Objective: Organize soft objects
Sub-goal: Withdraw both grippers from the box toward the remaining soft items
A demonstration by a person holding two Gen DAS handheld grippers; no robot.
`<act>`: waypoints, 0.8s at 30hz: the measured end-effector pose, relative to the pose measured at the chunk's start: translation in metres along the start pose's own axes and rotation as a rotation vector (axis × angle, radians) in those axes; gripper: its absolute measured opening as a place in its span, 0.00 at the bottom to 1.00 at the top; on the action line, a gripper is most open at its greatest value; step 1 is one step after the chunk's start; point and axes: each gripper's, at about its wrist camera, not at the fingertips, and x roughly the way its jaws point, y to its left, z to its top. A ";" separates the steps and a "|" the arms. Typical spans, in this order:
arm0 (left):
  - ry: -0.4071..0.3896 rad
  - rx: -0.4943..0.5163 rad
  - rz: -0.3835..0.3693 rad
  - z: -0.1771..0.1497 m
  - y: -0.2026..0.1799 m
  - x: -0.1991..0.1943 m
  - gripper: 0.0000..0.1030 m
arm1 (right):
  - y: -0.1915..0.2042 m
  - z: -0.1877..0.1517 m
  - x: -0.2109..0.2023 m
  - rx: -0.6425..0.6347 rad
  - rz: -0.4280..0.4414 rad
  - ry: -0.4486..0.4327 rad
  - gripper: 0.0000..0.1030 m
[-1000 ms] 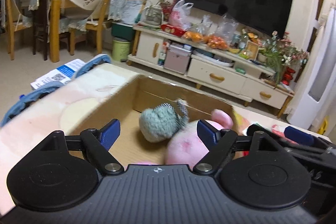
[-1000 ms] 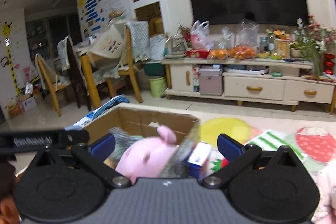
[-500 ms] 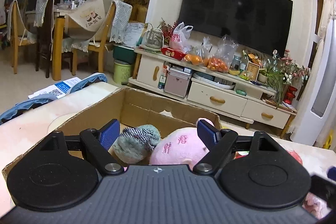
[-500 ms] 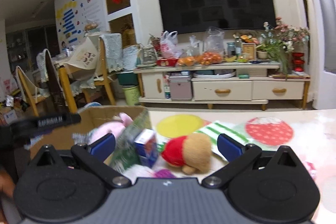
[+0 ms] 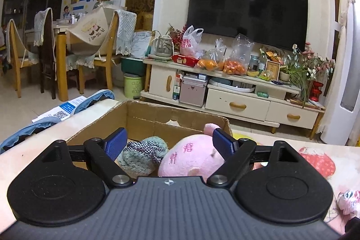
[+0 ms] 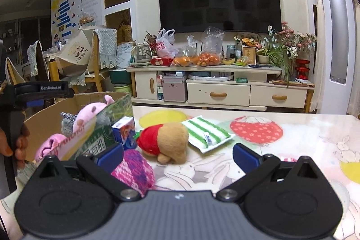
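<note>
On the surface (image 6: 303,127) beside the box (image 6: 45,118), a bear (image 6: 173,141), a striped cloth (image 6: 205,133) and a pink knit (image 6: 132,169) lie loose; a pig (image 5: 191,159) already sits boxed. The right gripper (image 6: 178,155) hangs released, as does the left gripper (image 5: 169,142). The bear looks the likely next pick: the jaws should straddle its body and squeeze gently.

Home living room — television (image 5: 246,5), dining chairs (image 5: 108,51)

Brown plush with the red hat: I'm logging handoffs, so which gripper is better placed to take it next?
Probably the right gripper: open, empty, with the brown plush just ahead on the table. The left gripper, also open, faces the cardboard box.
</note>
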 end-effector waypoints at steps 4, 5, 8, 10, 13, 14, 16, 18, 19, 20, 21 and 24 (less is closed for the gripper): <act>0.015 0.011 -0.021 -0.001 -0.005 0.000 1.00 | -0.004 -0.005 -0.002 0.004 -0.009 -0.001 0.99; 0.014 0.022 -0.024 -0.001 -0.006 0.001 1.00 | -0.006 -0.006 -0.002 0.009 -0.008 -0.001 0.99; 0.020 0.033 -0.043 -0.001 -0.008 0.000 1.00 | -0.009 -0.008 -0.003 0.012 -0.013 -0.003 0.99; 0.026 0.039 -0.060 -0.002 -0.009 -0.002 1.00 | -0.011 -0.009 -0.004 0.016 -0.017 -0.002 0.99; 0.029 0.052 -0.085 -0.002 -0.009 -0.002 1.00 | -0.014 -0.010 -0.005 0.030 -0.019 0.000 0.99; 0.029 0.055 -0.095 -0.002 -0.009 -0.003 1.00 | -0.015 -0.011 -0.006 0.033 -0.020 -0.001 0.99; 0.027 0.059 -0.113 -0.002 -0.009 -0.005 1.00 | -0.019 -0.011 -0.007 0.041 -0.024 -0.001 0.99; 0.023 0.067 -0.135 -0.003 -0.010 -0.008 1.00 | -0.022 -0.011 -0.008 0.050 -0.027 -0.001 0.99; 0.023 0.070 -0.144 -0.003 -0.010 -0.010 1.00 | -0.024 -0.012 -0.008 0.052 -0.030 -0.001 0.99; 0.022 0.074 -0.154 -0.003 -0.011 -0.010 1.00 | -0.026 -0.012 -0.009 0.054 -0.033 -0.001 0.99; 0.022 0.077 -0.162 -0.004 -0.011 -0.011 1.00 | -0.027 -0.012 -0.009 0.055 -0.037 0.000 0.99; 0.026 0.090 -0.188 -0.005 -0.012 -0.011 1.00 | -0.034 -0.014 -0.009 0.067 -0.045 0.006 0.99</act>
